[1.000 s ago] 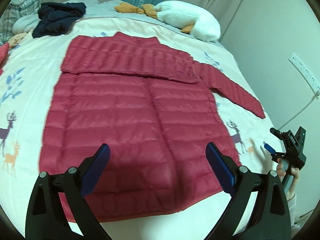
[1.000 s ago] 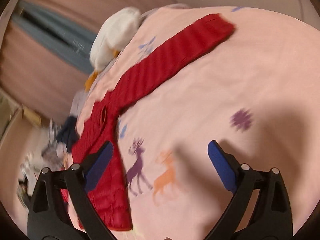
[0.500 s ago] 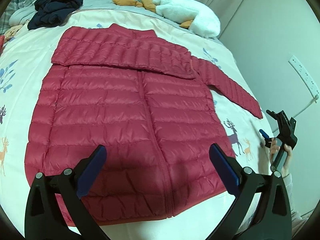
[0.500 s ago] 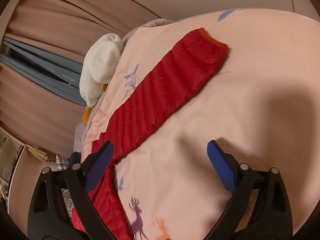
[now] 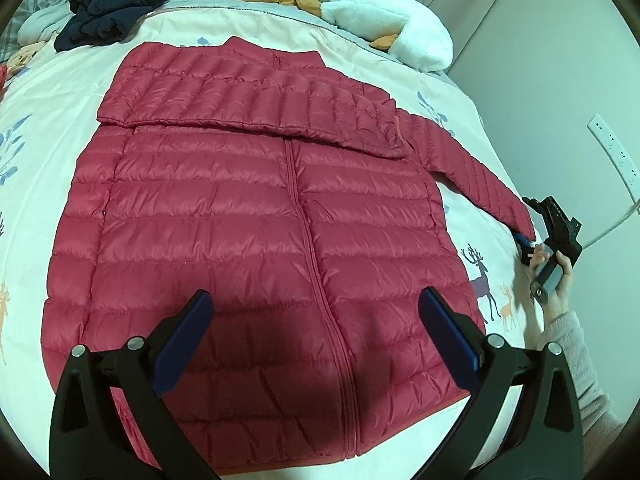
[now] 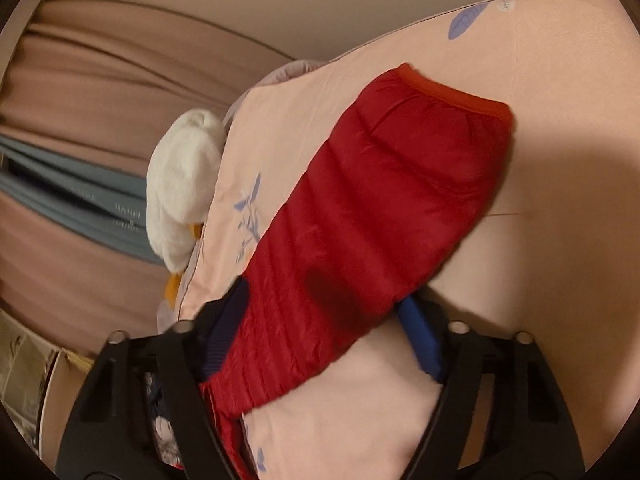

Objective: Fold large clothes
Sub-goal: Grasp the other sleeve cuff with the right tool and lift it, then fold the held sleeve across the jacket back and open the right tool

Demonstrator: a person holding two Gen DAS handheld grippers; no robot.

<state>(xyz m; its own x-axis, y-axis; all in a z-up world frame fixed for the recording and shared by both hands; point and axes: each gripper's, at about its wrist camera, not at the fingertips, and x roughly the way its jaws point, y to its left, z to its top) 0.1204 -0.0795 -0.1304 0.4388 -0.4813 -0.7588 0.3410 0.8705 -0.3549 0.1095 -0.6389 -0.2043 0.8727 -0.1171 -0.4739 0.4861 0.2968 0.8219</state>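
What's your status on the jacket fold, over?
Left tool open, above jacket hem. Right tool straddling outstretched sleeve near cuff, not clamped. Other sleeve already folded across chest. Nothing blocking.

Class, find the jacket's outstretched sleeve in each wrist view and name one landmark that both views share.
Left wrist view: the outstretched sleeve runs from the jacket's shoulder toward the right edge, its cuff beside the right gripper.
Right wrist view: it fills the centre, slanting up to the right, with the gripper's fingers on either side of it.
Shared landmark: the white plush toy at the head of the bed.
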